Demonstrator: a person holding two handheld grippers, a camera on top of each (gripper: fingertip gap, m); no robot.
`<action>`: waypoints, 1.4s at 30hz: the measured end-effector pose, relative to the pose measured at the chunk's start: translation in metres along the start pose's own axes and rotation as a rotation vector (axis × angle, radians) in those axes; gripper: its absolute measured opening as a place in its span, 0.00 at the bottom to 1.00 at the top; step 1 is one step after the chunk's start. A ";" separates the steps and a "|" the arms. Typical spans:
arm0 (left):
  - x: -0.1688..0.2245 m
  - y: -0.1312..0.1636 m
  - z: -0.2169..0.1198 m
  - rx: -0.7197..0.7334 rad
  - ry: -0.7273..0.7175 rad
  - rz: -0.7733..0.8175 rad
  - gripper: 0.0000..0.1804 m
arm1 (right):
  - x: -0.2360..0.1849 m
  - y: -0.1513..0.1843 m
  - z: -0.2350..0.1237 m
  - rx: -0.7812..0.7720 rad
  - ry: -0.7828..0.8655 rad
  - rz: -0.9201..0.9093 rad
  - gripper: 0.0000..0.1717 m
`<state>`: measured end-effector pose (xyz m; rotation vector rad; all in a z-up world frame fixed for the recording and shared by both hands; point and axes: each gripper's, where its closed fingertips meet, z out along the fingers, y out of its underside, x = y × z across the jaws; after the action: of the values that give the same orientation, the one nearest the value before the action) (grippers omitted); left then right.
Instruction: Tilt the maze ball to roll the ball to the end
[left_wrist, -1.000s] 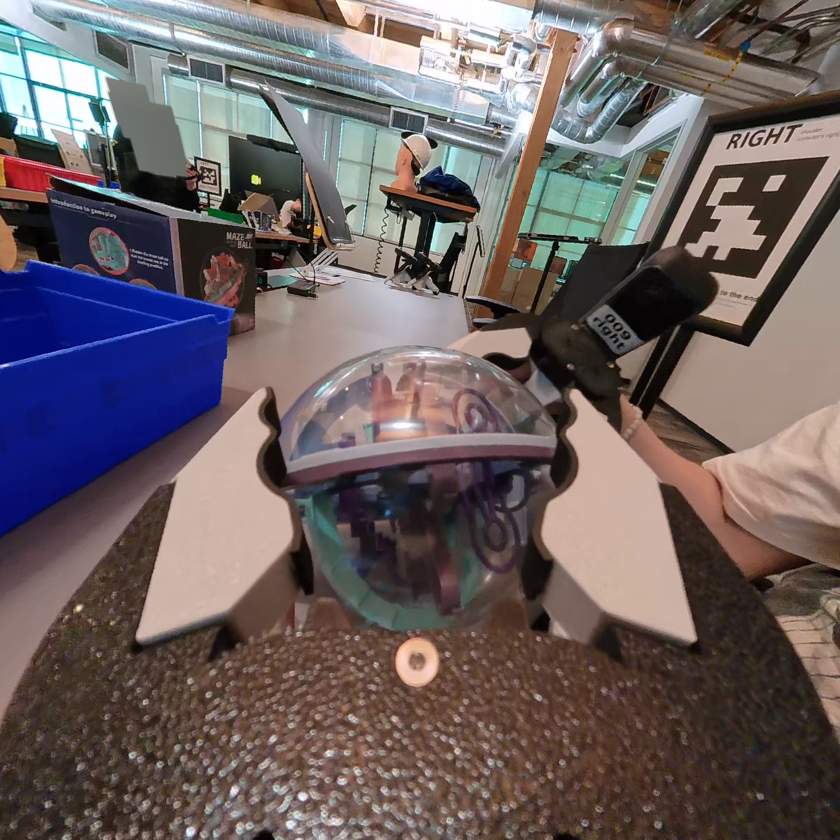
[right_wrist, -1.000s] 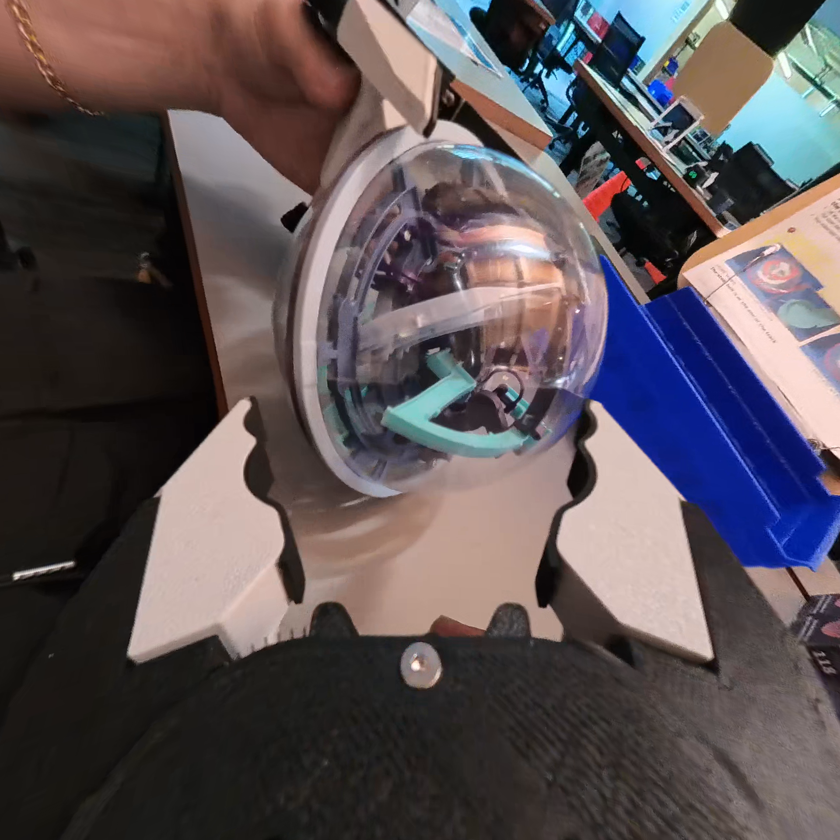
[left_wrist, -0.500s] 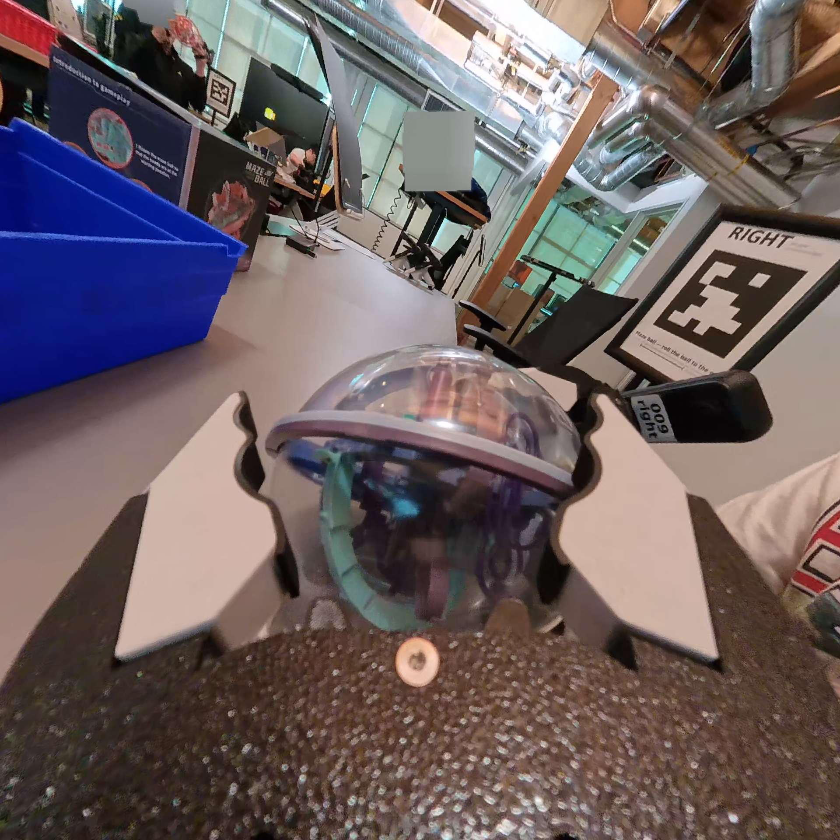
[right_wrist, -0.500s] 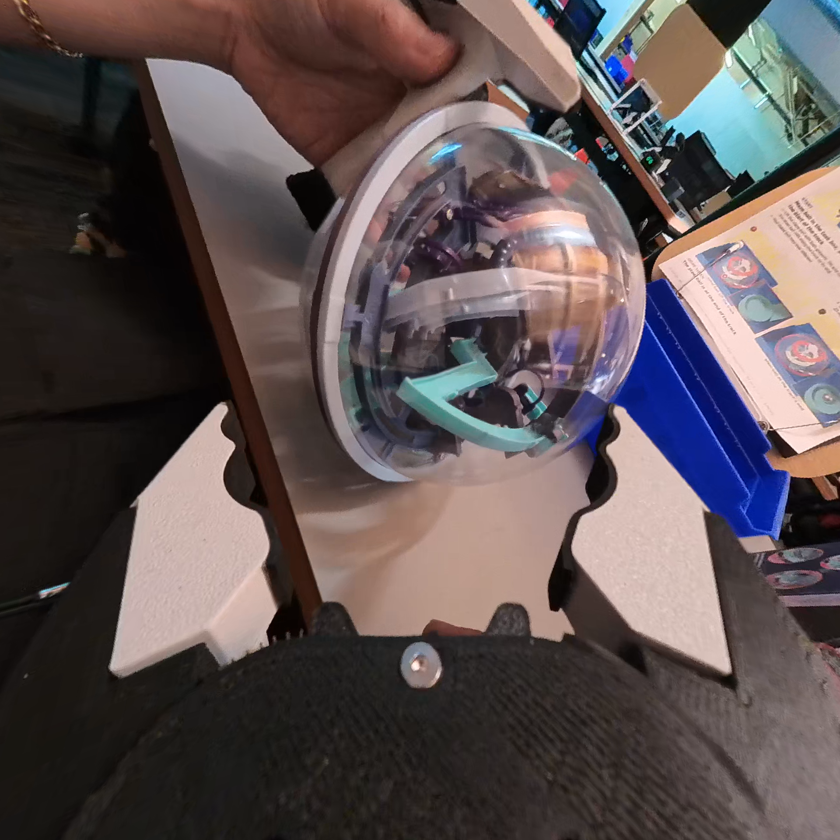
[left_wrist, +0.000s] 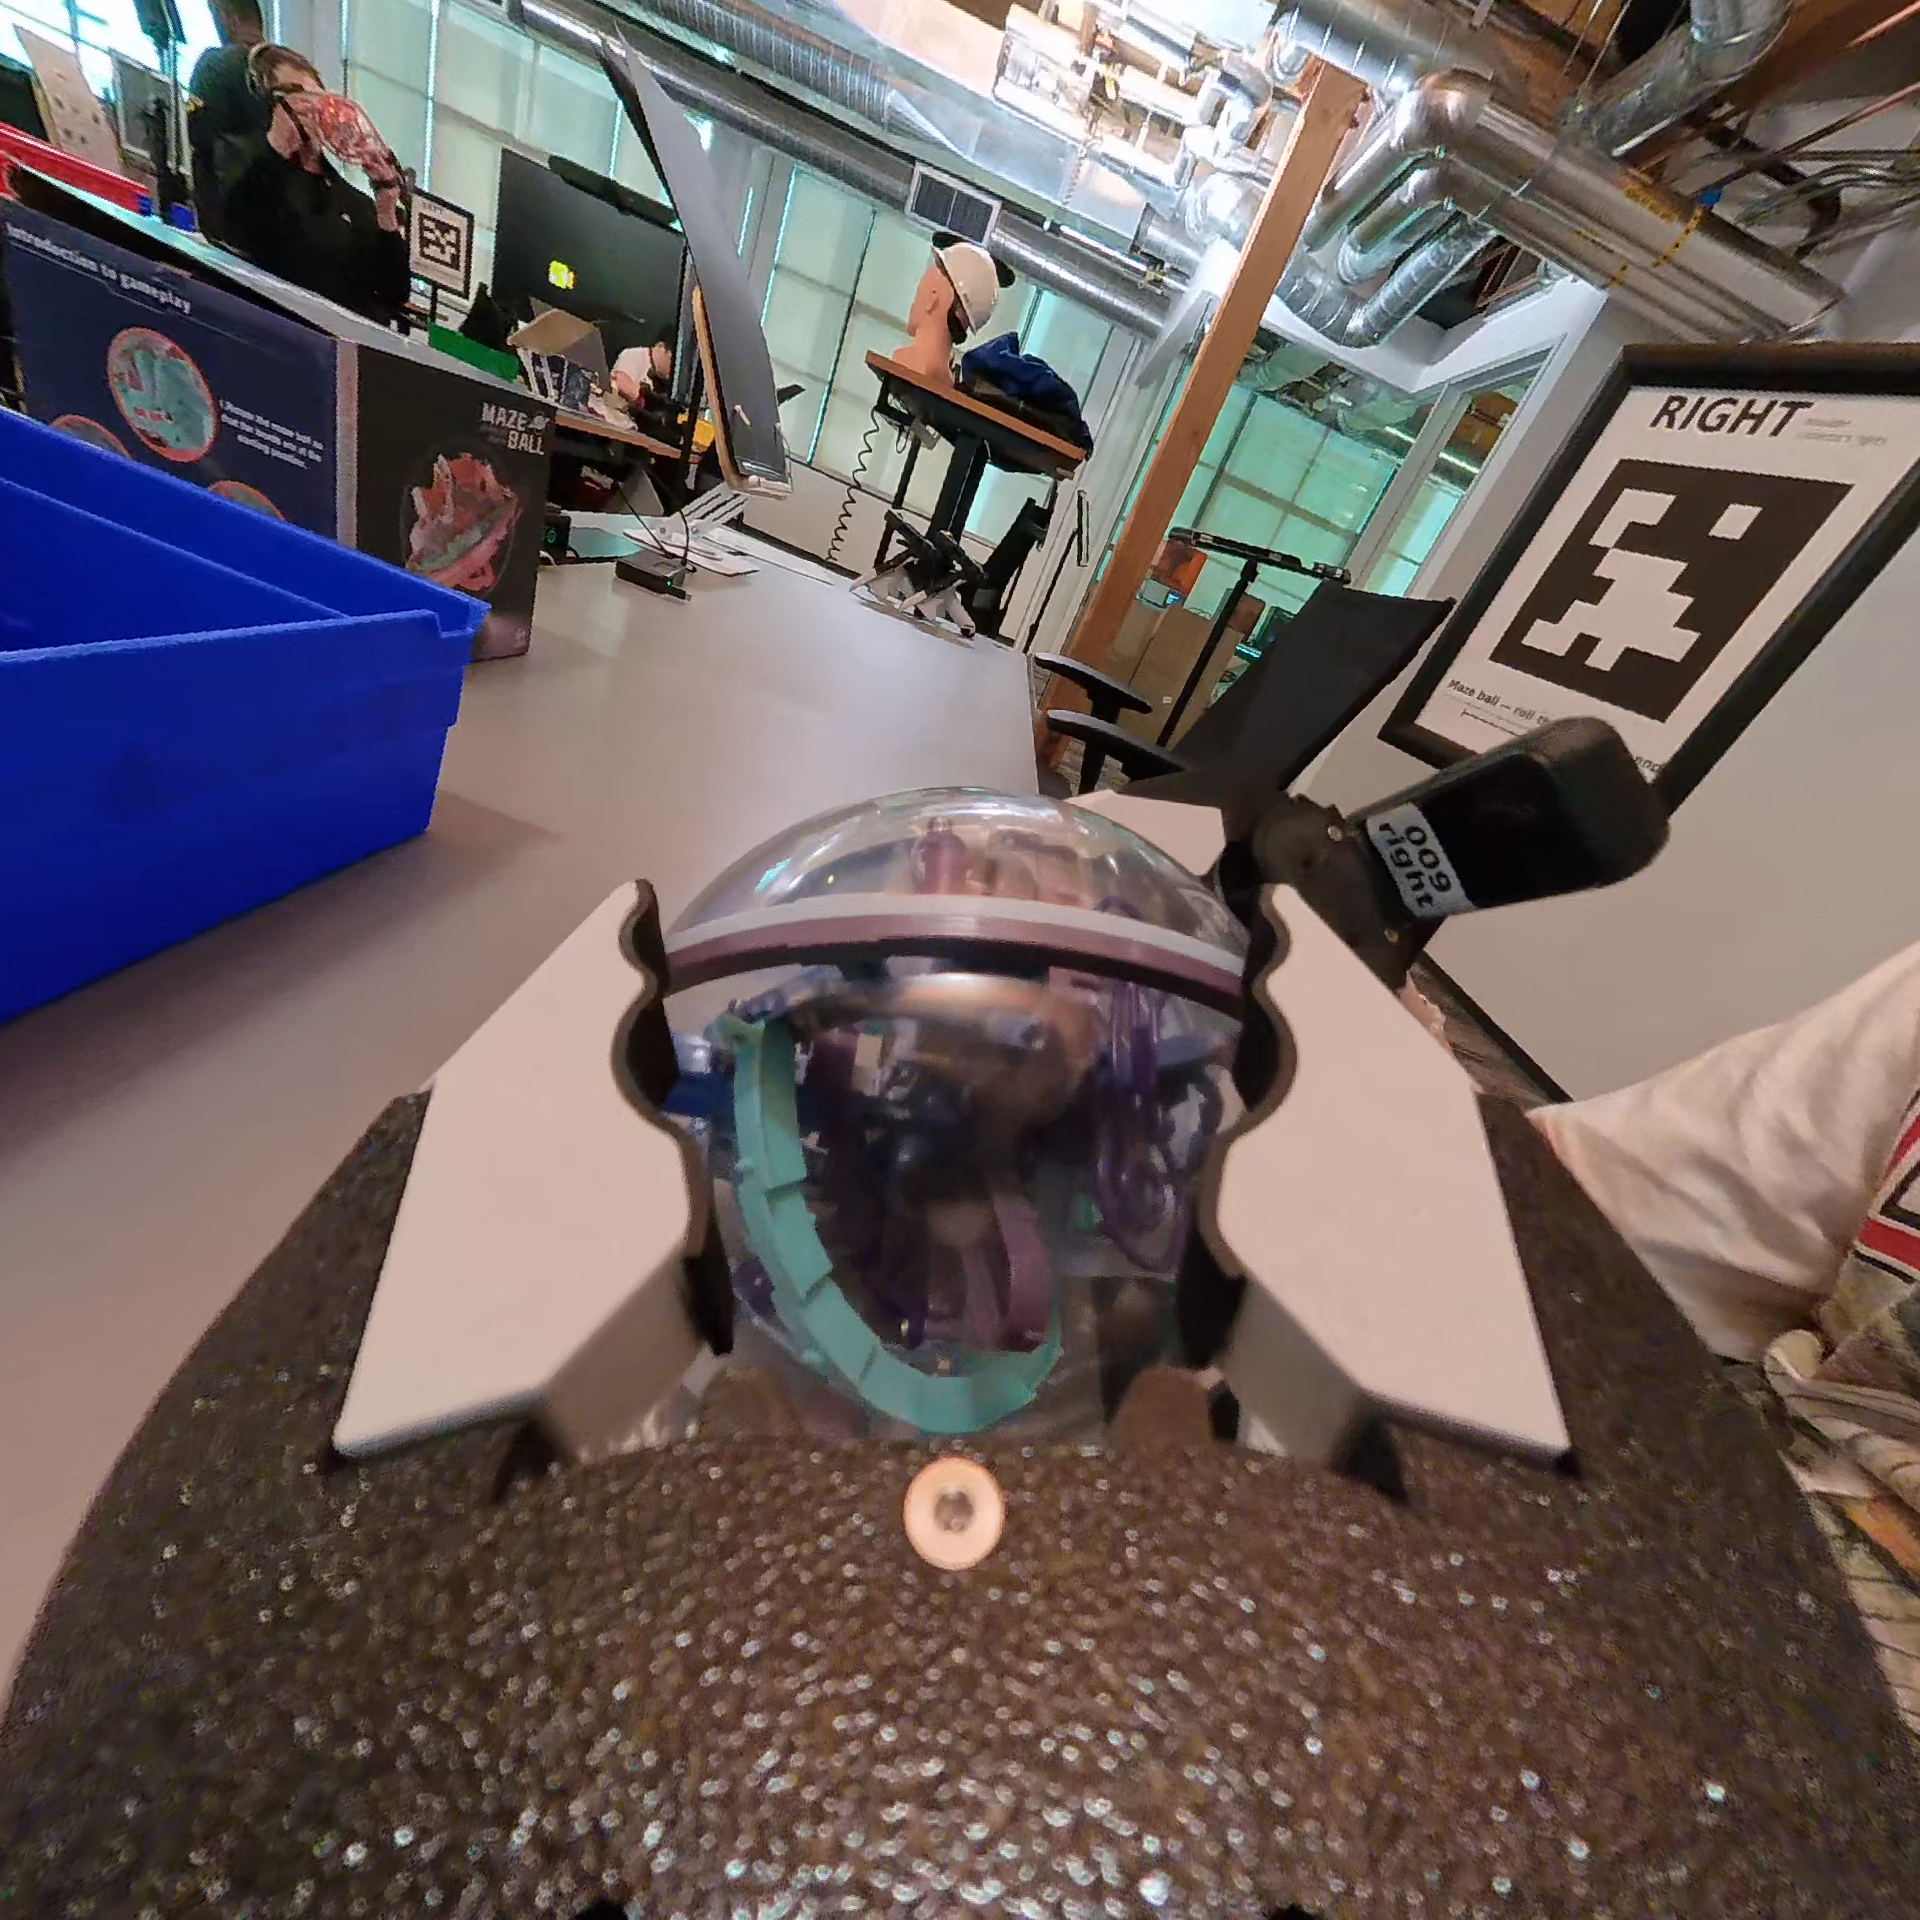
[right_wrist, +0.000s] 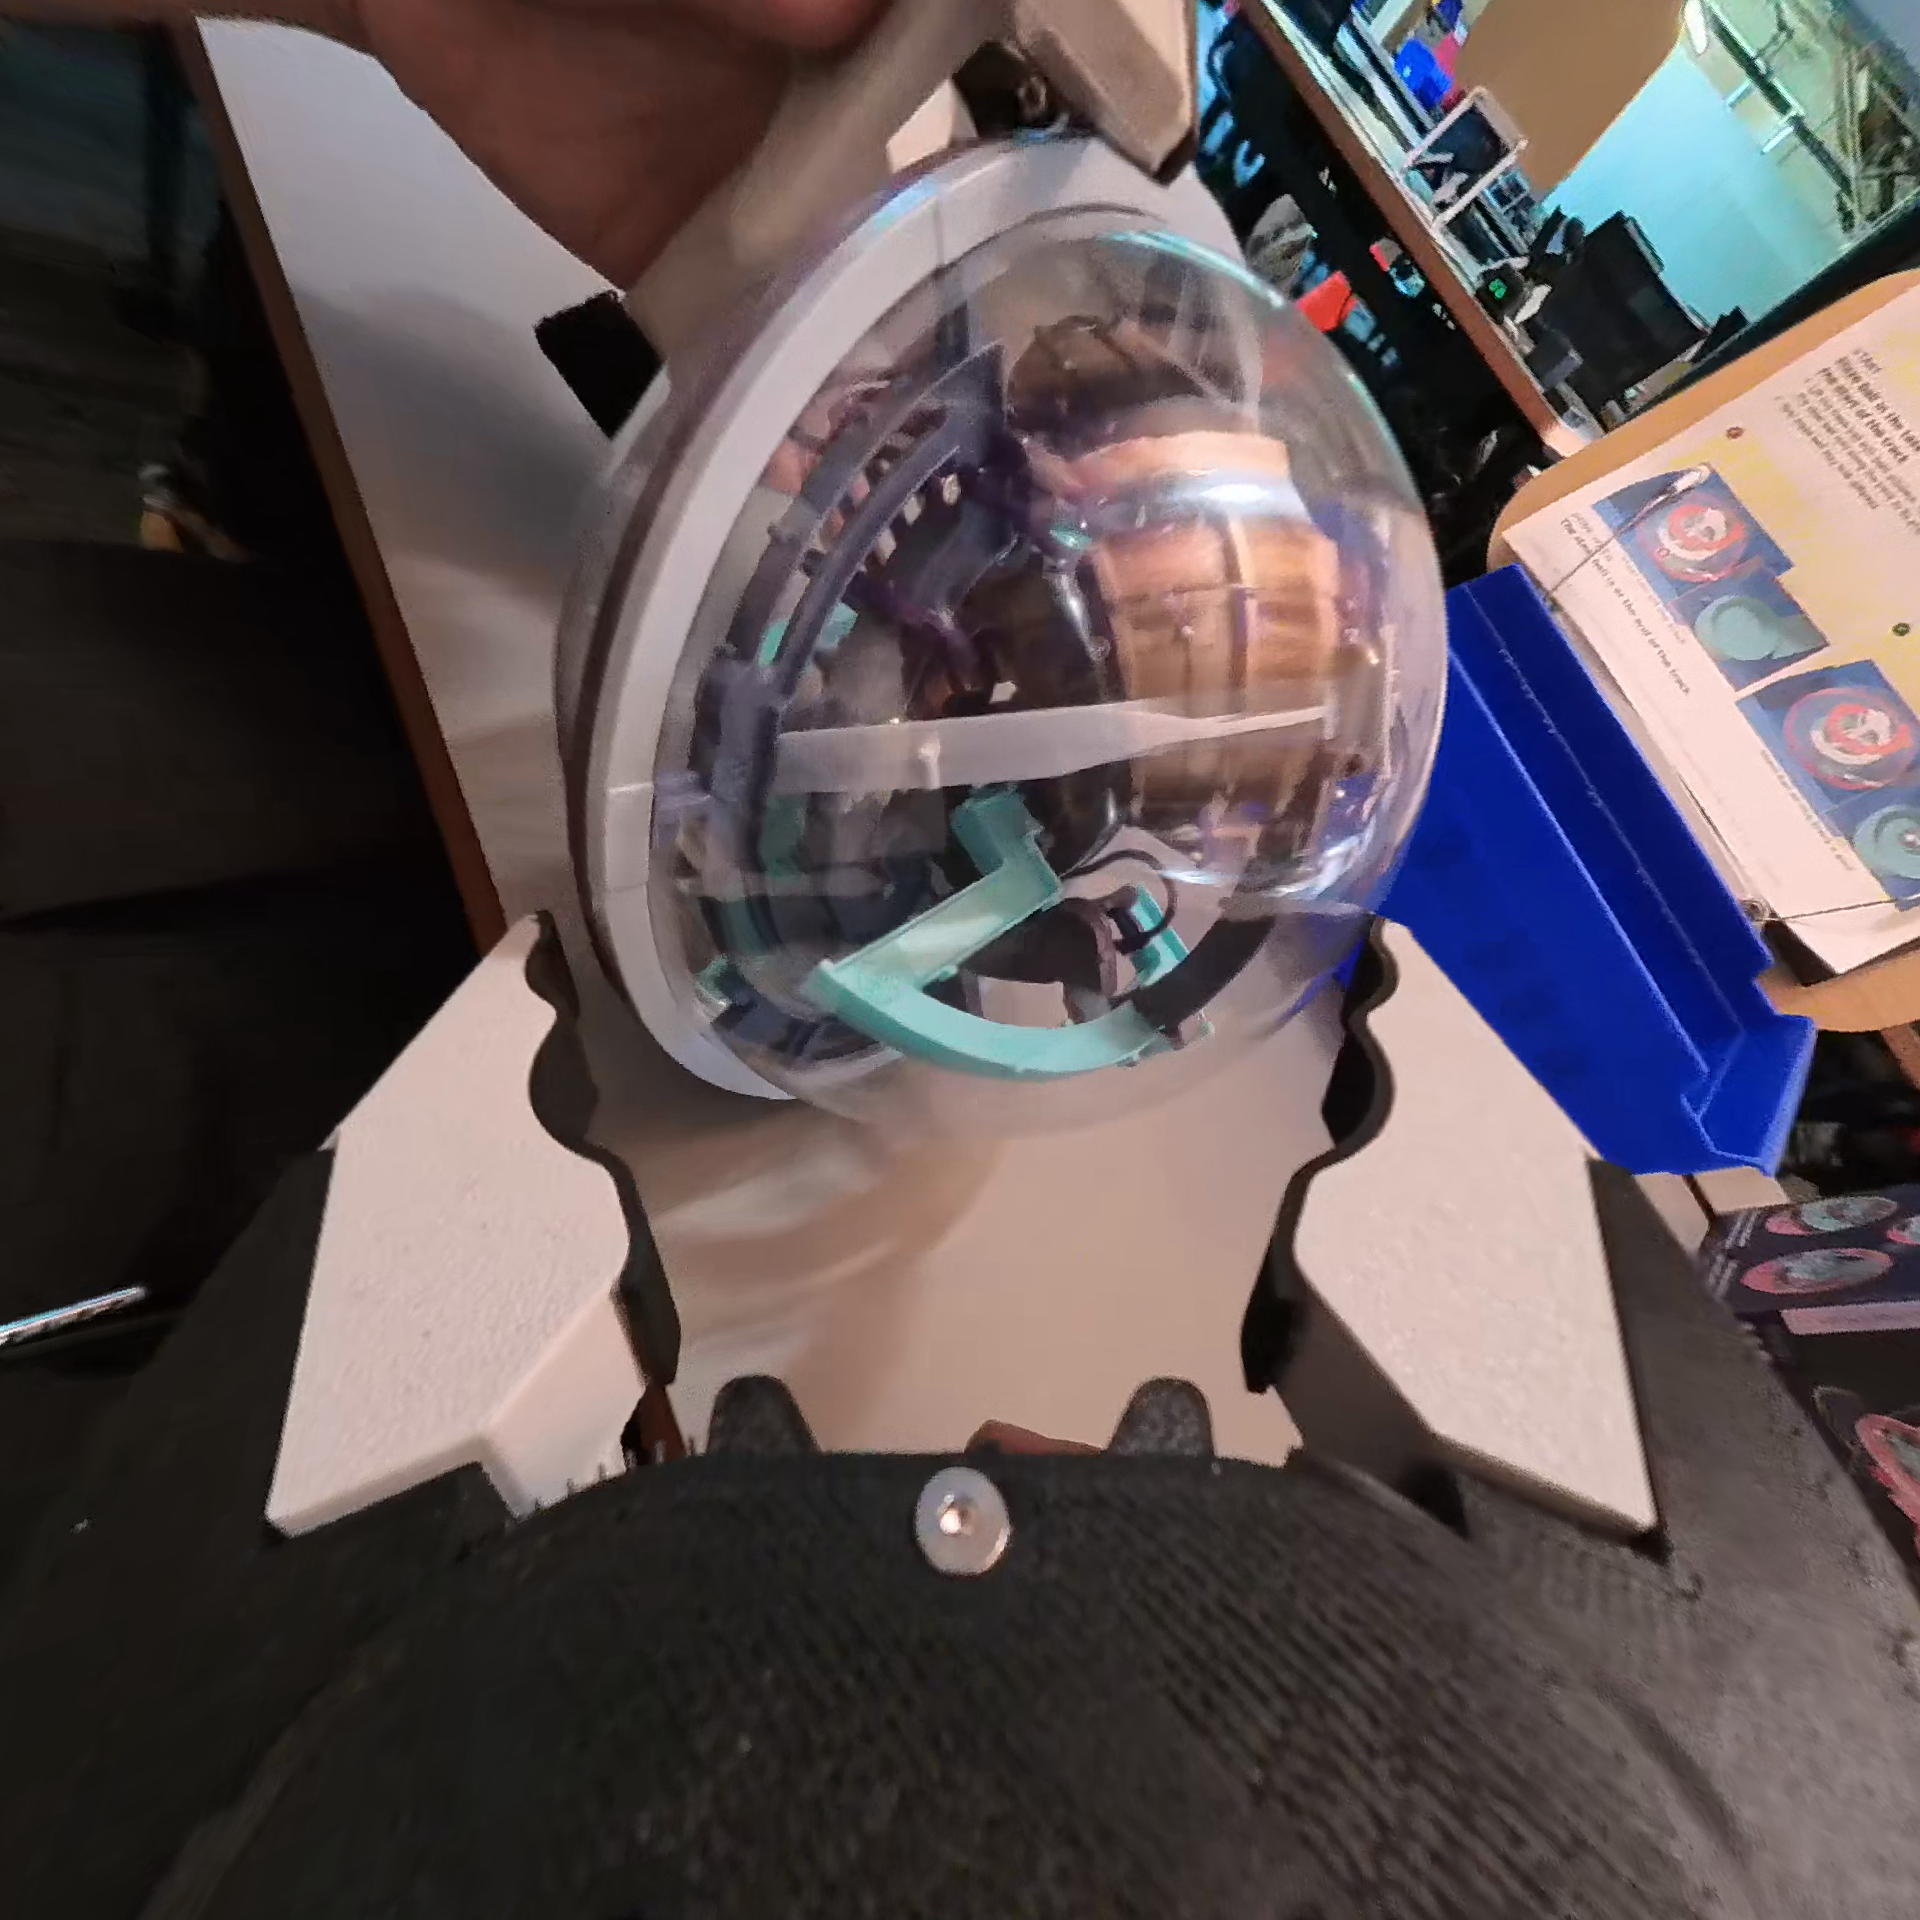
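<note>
The left claw is clamped on the maze ball, its two pale fingers pressed against the clear shell on either side, right at the grey band that rings the sphere. The right-hand view confirms it: the ball hangs held from above and clear of the counter, band turned near upright, a hand wrapped round that claw's body.

The right claw is spread wide. Its finger on one side and its partner frame the lower curve of the sphere, but nothing clearly presses, so it grips nothing as far as I can tell.

Inside, teal and purple tracks twist around a brown barrel-like core; the little ball itself I cannot pick out, so how far along the course it sits is unknown.

Beyond lie the blue bin, the toy's box behind it, and a framed marker sign by the wall.

The tilting step looks to be under way. Next calls for slow, small wrist rolls of the left claw, with the right one perhaps closing in to steady the shell.
</note>
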<state>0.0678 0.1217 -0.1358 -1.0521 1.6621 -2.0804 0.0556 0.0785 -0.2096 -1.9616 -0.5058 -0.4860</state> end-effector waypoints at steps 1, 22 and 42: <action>0.000 0.000 0.000 0.001 0.001 -0.002 0.59 | 0.000 -0.001 0.000 0.005 0.008 0.006 0.83; 0.007 0.017 0.000 -0.195 -0.080 -0.061 0.69 | -0.023 -0.008 -0.008 -0.006 0.101 -0.006 0.82; 0.003 0.014 0.005 -0.155 -0.092 -0.004 0.69 | -0.011 -0.011 -0.008 0.026 -0.164 0.000 0.89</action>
<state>0.0660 0.1121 -0.1476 -1.1811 1.7998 -1.8993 0.0397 0.0745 -0.2043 -1.9857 -0.6130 -0.3181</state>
